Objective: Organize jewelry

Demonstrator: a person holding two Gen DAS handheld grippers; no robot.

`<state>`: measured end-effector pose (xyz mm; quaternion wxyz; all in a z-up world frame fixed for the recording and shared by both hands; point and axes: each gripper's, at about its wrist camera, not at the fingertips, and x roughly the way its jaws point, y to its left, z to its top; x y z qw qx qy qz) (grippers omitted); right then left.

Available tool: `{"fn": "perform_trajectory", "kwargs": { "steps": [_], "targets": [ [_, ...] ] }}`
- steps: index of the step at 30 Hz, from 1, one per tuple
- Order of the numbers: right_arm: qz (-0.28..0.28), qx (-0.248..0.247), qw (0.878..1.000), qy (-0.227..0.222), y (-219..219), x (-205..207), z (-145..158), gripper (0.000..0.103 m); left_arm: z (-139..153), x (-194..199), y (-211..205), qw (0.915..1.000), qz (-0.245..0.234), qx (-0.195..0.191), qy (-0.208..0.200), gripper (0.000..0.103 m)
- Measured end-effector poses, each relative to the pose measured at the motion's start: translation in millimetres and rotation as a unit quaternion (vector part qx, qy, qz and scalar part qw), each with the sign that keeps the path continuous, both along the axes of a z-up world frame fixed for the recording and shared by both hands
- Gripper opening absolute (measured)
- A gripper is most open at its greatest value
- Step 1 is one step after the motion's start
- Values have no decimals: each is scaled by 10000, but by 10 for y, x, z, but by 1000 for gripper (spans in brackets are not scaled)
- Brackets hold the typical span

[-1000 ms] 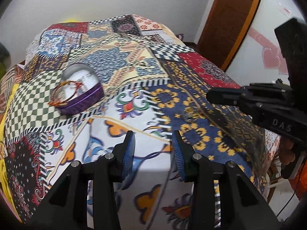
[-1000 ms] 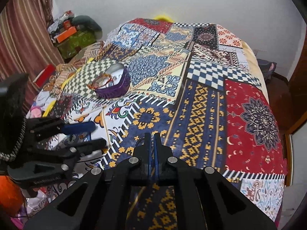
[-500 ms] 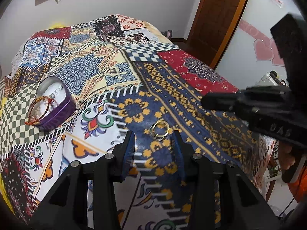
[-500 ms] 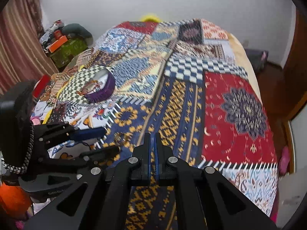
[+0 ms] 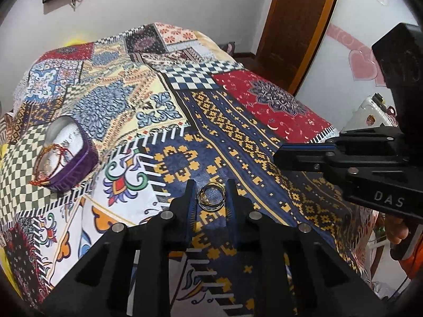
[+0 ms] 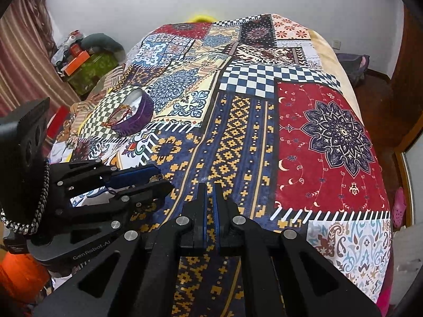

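Gold and silver bangles [image 5: 211, 196] lie stacked on the blue and yellow patch of the patterned bedspread. My left gripper [image 5: 211, 189] is open with its fingers on either side of the bangles, not closed on them. It also shows in the right wrist view [image 6: 161, 178]. A purple oval jewelry box [image 5: 71, 155] with a mirrored lid and red-orange bangles [image 5: 51, 162] in it sits at the left; it also shows in the right wrist view [image 6: 132, 116]. My right gripper [image 6: 210, 187] is shut and empty above the bedspread, to the right of the left one [image 5: 277, 155].
The patchwork bedspread [image 6: 330, 132] covers the whole bed. A wooden door [image 5: 298, 26] stands at the back right. Boxes and clutter [image 6: 84, 63] lie on the floor beyond the bed's left side, by a striped curtain [image 6: 23, 60].
My left gripper has swung right from the white patch and come down around the bangles. The right gripper has stayed shut and shifted a little.
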<state>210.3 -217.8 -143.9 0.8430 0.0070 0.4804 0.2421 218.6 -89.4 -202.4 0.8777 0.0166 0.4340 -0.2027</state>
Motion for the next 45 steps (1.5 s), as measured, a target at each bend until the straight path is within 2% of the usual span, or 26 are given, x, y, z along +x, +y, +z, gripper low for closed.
{"fn": "perform_trajectory", "kwargs": {
  "steps": [5, 12, 21, 23, 25, 27, 33, 38, 40, 45],
  "targets": [
    [17, 69, 10000, 27, 33, 11, 7, 3, 111, -108, 106, 9998, 43, -105, -166, 21],
    [87, 119, 9999, 64, 110, -5, 1, 3, 207, -190, 377, 9988, 360, -188, -270, 21],
    [465, 41, 9988, 114, 412, -33, -17, 4, 124, -237, 707, 9967, 786, -58, -176, 21],
    [564, -124, 9983, 71, 525, -32, -35, 12, 110, -255, 745, 9964, 827, -52, -177, 21],
    [631, -271, 9976, -19, 612, -41, -56, 34, 105, -277, 774, 9962, 851, -29, -199, 21],
    [677, -365, 9970, -108, 663, -53, -73, 42, 109, -304, 796, 9960, 859, -16, -226, 21],
    [764, -651, 9947, -225, 737, -62, -170, 42, 87, -325, 851, 9955, 924, -18, -208, 21],
    [827, -958, 9908, -472, 789, -105, -200, 28, 76, -323, 882, 9950, 977, -59, -199, 21],
    [826, -979, 9907, -460, 787, -86, -193, 17, 78, -327, 901, 9947, 1003, -63, -214, 21],
    [773, -983, 9911, -452, 808, -72, -164, 17, 109, -347, 950, 9938, 1074, -71, -262, 21]
  ]
}}
